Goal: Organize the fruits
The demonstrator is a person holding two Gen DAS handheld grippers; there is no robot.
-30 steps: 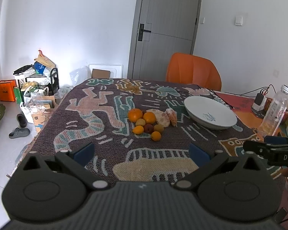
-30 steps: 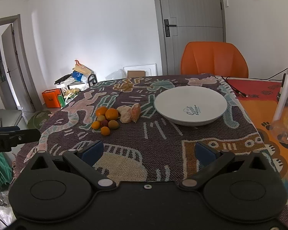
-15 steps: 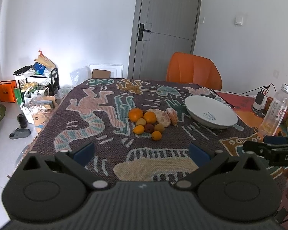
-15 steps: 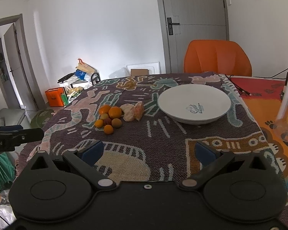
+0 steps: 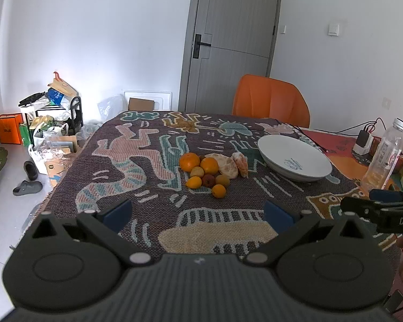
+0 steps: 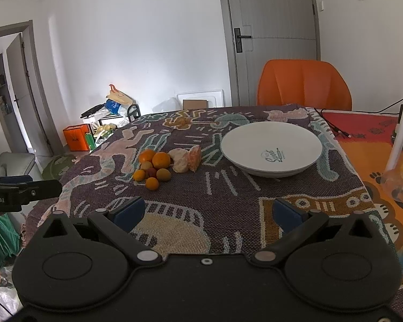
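Both grippers stand open and empty above the near edge of the desk (image 5: 153, 150): the left gripper (image 5: 197, 212) and the right gripper (image 6: 207, 210) each show blue pads spread wide apart, touching nothing. In the left view the right gripper's arm juts in at the right edge; in the right view the left one shows at the left edge.

Desk: covered by a patterned woven cloth (image 6: 228, 196), with an orange mat to the right of it.

Chair (image 5: 270, 102): orange, at the far side of the desk, before a grey door.

Plate (image 6: 271, 151): white, printed mark at its centre, on the cloth right of the fruit and apart from it.

Bottle (image 5: 384, 155): clear plastic, upright on the mat, right of the plate.

Fruit (image 5: 209, 171): clustered mid-cloth, none on the plate. Two oranges (image 6: 161, 159) at the back, two peeled pieces (image 6: 186, 159) just to their right, several smaller round fruits (image 6: 151, 183) in front, touching one another.
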